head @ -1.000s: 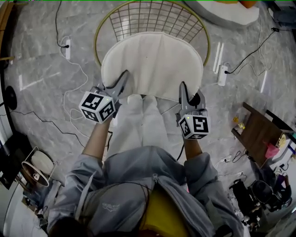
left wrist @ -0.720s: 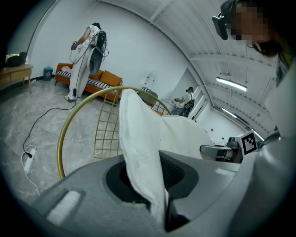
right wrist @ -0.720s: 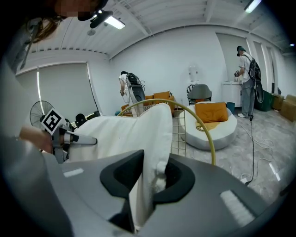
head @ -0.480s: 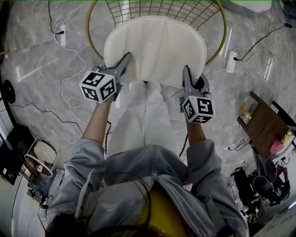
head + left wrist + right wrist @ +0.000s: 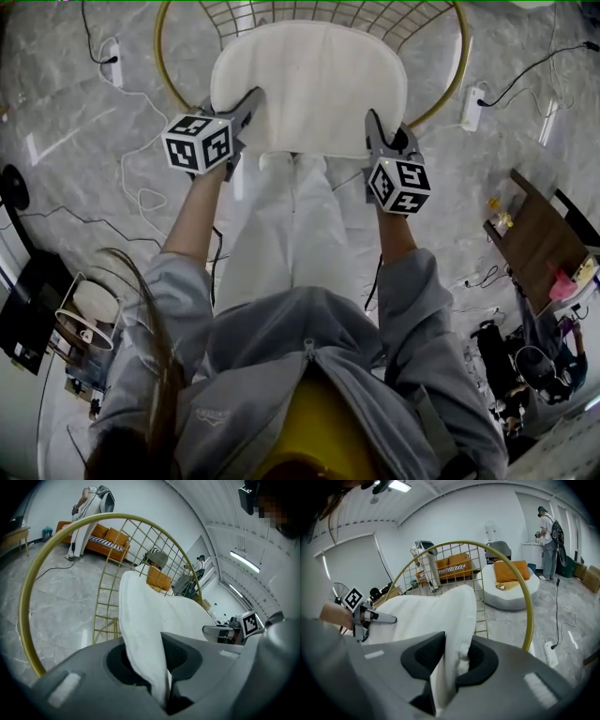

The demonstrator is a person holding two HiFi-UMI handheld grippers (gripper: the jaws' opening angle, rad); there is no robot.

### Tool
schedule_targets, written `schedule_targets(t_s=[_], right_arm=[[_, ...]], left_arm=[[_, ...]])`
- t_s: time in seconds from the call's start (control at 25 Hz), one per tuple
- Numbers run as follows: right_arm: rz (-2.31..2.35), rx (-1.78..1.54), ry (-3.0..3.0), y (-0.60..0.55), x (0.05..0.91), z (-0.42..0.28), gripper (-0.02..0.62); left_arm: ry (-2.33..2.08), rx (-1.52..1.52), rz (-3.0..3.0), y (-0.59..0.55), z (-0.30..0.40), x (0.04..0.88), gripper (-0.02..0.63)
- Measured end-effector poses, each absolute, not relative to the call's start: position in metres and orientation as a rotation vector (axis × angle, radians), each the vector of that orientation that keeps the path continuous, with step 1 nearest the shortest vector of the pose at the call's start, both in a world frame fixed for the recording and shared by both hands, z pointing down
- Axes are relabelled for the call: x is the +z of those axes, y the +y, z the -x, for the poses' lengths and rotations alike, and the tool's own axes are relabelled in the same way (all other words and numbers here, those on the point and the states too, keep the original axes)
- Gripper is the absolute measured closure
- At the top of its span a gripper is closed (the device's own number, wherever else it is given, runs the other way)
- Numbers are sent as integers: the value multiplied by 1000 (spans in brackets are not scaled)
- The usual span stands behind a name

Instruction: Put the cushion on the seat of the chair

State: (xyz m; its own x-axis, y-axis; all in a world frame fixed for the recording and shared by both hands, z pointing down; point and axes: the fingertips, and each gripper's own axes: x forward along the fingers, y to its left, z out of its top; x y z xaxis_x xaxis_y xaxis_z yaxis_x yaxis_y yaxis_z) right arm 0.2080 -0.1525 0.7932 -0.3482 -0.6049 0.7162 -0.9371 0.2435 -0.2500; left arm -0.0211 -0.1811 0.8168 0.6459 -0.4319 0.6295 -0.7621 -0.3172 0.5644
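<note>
While it hangs over the chair (image 5: 462, 66), cushion (image 5: 309, 84) white, rounded

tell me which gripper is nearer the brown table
Right. The right gripper holds the cushion at the edge toward the brown table; the left gripper holds the far edge.

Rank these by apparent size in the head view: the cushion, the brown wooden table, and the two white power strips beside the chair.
1. cushion, clearly largest.
2. wooden table.
3. power strip at picture left and power strip at picture right: they look alike, so no ranking.
</note>
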Motion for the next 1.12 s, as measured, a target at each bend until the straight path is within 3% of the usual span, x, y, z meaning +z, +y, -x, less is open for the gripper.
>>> schedule_targets(t_s=[0.24, 0.56, 0.76, 0.92, 1.0, 1.08, 1.12], right_arm=[[-1375, 957, -1970, -159, 823, -210, 514], [-1362, 991, -1890, -160, 848, -212, 505], [-1386, 961, -1855, -163, 852, -220, 495], [-1398, 892, -1777, -163, 857, -228, 463], [-1445, 877, -1708, -162, 858, -236, 398], [-1478, 872, -1654, -159, 858, -244, 260], [-1487, 864, -1641, -158, 857, -246, 253]], left_arm=[[-943, 543, -1897, -187, 23, 849, 511], [-1006, 718, -1831, -193, 39, 876, 382], [-1038, 790, -1798, -191, 52, 882, 371], [-1067, 824, -1797, -194, 54, 881, 305], [-1101, 833, -1782, -195, 57, 879, 260], [-1132, 825, -1773, -197, 60, 877, 234], [-1143, 823, -1774, -197, 62, 875, 229]])
